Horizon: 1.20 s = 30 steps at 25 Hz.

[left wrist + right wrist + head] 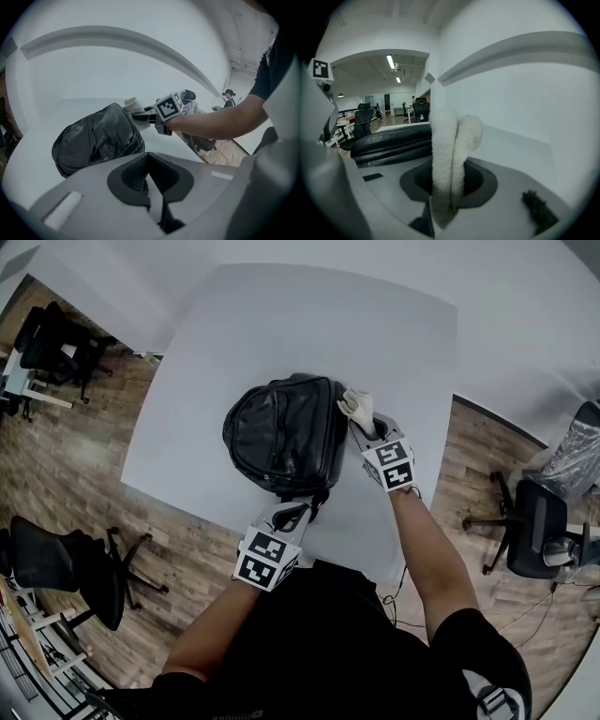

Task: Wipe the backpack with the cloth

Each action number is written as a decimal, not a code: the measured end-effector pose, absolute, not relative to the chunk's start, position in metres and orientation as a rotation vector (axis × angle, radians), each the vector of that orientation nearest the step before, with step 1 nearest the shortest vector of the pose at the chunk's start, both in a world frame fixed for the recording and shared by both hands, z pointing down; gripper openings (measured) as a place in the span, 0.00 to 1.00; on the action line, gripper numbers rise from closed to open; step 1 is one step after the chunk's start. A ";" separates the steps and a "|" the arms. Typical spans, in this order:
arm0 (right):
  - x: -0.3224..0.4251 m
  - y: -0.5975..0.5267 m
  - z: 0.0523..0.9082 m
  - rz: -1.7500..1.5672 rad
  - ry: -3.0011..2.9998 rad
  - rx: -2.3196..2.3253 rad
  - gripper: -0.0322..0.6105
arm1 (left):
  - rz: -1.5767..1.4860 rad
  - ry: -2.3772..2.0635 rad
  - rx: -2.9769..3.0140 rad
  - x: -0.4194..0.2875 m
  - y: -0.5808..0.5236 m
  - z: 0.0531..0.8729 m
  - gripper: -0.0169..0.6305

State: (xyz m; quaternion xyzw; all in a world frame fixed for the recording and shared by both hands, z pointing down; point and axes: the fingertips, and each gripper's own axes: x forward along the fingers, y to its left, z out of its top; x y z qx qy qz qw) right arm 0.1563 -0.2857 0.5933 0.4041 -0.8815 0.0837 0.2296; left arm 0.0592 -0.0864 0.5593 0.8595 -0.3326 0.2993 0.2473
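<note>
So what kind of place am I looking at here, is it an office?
Most likely an open-plan office: black swivel chairs stand on a wood-look floor, the backpack sits on a white table, and the right gripper view shows more desks under ceiling strip lights.

backpack on table, cloth just right of it, chair far left

No legible text, brand or number appears. The only printed marks are square coded markers on the left gripper and the right gripper.
</note>
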 end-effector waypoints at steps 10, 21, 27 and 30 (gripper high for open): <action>0.159 -0.256 0.588 0.255 -2.451 1.116 0.20 | 0.813 -0.935 2.341 0.056 -0.085 0.555 0.04; 0.151 -0.222 0.583 0.302 -2.487 1.109 0.20 | 0.809 -0.969 2.335 0.050 -0.083 0.552 0.04; 0.143 -0.201 0.580 0.308 -2.500 1.095 0.20 | 0.797 -0.973 2.321 0.050 -0.082 0.555 0.04; 0.139 -0.190 0.579 0.315 -2.499 1.091 0.20 | 0.787 -0.980 2.316 0.050 -0.082 0.555 0.04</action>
